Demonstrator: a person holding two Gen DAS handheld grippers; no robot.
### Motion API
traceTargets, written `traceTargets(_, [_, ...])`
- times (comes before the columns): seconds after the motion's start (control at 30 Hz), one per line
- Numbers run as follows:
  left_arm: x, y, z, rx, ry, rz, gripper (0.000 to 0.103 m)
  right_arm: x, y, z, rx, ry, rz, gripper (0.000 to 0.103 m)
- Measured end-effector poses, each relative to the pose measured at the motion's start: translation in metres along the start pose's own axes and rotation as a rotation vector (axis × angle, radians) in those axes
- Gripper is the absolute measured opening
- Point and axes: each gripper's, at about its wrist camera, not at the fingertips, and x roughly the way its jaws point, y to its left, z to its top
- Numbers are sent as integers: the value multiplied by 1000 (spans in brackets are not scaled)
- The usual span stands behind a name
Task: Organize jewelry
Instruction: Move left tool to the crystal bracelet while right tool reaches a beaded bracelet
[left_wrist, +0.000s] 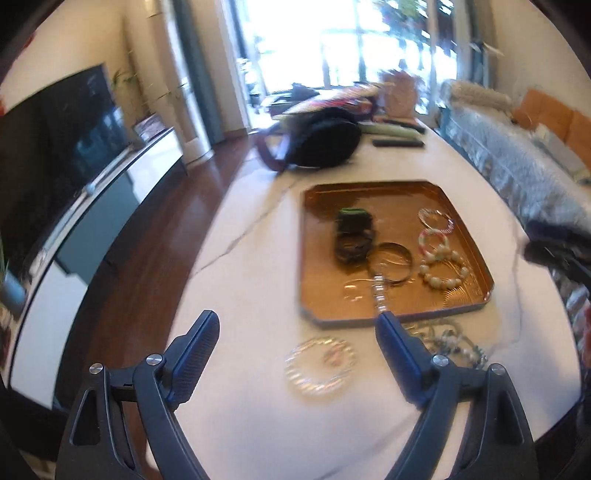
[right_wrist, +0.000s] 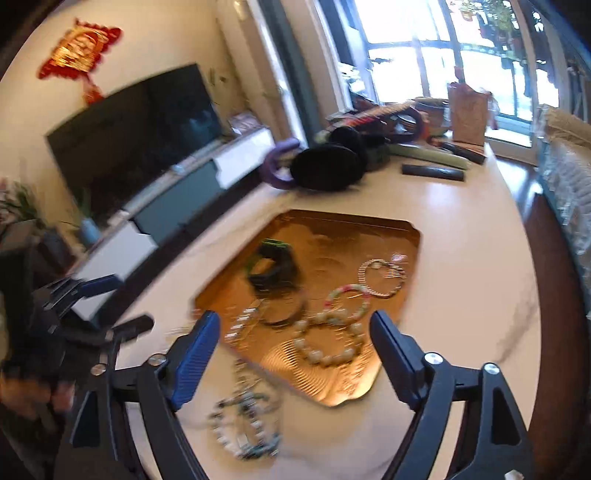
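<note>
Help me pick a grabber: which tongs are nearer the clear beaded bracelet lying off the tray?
Left. The clear beaded bracelet lies between the open left tongs; the right tongs are open above the tray.

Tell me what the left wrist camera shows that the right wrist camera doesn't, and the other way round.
Only the left wrist view shows the clear beaded bracelet lying on the table between the open fingers of the left gripper, plus the grey sofa. Only the right wrist view shows the red wall ornament and the left gripper from the side. Both show the gold tray with the pearl bracelet, the dark bangle stack, the loose bead pile beside the tray, and the television. The right gripper is open too.
</note>
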Motion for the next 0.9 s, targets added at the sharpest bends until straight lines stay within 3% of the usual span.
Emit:
traceTargets(0.17, [-1, 34, -20, -107, -18, -56, 87, -19, 11, -20, -69, -14, 20, 85])
traceTargets(0.33, [36, 26, -35, -118, 107, -158, 84, 0, 19, -48, -155, 44, 20, 84])
traceTargets(0.43, [48, 26, -38, -169, 158, -230, 79, 23, 19, -60, -146, 135, 68, 62])
traceTargets(0.5, [56, 24, -37, -157, 178, -219, 72, 36, 20, -66, -158, 175, 68, 38])
traceTargets(0.63, [70, 23, -36, -118, 210, -176, 62, 46, 25, -68, -191, 194, 52, 26])
traceTargets(0.7, [77, 24, -37, -112, 234, -186, 48, 46, 23, -68, -183, 189, 63, 23])
traceTargets(0.8, [89, 23, -38, -96, 272, -207, 35, 45, 22, -70, -181, 192, 60, 21])
traceTargets(0.9, [95, 21, -38, -69, 275, -199, 34, 49, 23, -72, -181, 201, 61, 20])
